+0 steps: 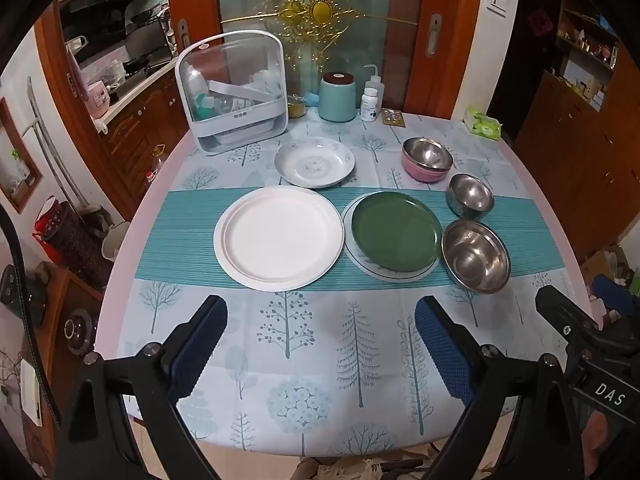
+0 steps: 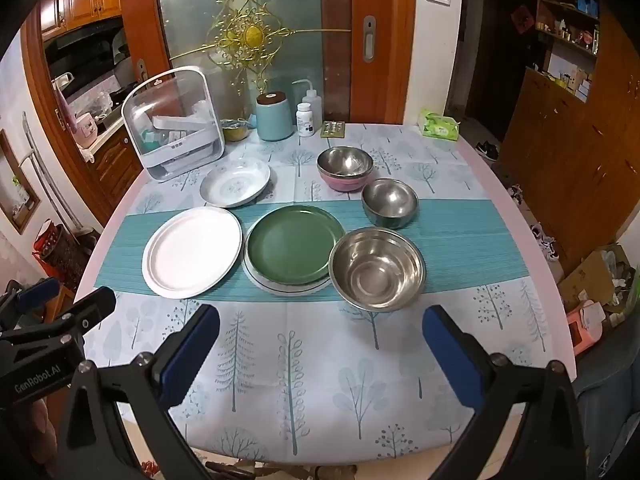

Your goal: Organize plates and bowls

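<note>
A large white plate point(image 1: 279, 237) point(image 2: 193, 251) lies on the teal runner. Beside it a green plate point(image 1: 396, 231) point(image 2: 295, 243) rests on a white plate point(image 1: 362, 266) point(image 2: 276, 287) with a dark rim line. A patterned white dish point(image 1: 315, 161) point(image 2: 235, 182) sits behind them. To the right stand a big steel bowl point(image 1: 476, 255) point(image 2: 377, 268), a smaller steel bowl point(image 1: 470, 195) point(image 2: 390, 202) and a steel bowl nested in a pink one point(image 1: 426, 160) point(image 2: 345, 168). My left gripper point(image 1: 322, 316) and right gripper point(image 2: 322, 322) hover open over the table's near part, holding nothing.
At the back of the round table point(image 1: 132, 236) stand a clear lidded rack point(image 1: 234, 92) point(image 2: 174, 124), a teal canister point(image 1: 338, 96) point(image 2: 274, 117), bottles point(image 1: 370, 102) and a green tissue pack point(image 1: 482, 122) point(image 2: 439, 125). Wooden cabinets flank both sides. Boxes lie on the floor at right.
</note>
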### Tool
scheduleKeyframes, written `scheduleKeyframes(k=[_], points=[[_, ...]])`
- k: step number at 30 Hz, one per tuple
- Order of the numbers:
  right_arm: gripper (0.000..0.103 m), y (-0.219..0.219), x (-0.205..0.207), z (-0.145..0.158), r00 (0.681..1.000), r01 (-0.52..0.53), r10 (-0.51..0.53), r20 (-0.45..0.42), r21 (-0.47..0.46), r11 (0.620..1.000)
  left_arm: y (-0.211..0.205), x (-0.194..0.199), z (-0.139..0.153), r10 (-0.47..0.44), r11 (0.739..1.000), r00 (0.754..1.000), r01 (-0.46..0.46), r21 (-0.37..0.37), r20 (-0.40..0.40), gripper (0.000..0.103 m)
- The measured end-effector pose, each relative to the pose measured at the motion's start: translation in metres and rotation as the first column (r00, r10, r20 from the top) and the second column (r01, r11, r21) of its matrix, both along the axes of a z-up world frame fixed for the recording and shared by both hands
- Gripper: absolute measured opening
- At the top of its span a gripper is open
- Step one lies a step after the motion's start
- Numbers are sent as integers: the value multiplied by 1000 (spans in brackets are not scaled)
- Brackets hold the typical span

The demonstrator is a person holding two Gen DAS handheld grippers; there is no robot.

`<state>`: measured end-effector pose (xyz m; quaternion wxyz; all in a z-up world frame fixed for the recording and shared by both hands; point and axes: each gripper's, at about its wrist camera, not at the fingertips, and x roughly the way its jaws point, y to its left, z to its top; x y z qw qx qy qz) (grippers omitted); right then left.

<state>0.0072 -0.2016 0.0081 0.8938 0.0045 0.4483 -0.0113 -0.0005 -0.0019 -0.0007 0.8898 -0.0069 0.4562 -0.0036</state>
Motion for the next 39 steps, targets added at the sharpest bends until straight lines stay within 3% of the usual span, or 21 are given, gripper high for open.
scheduleKeyframes(k=[39], points=[[102, -5, 7, -7, 999, -41, 41, -4, 29, 999, -5, -3, -2, 21, 1000, 999, -22, -17, -28, 94]])
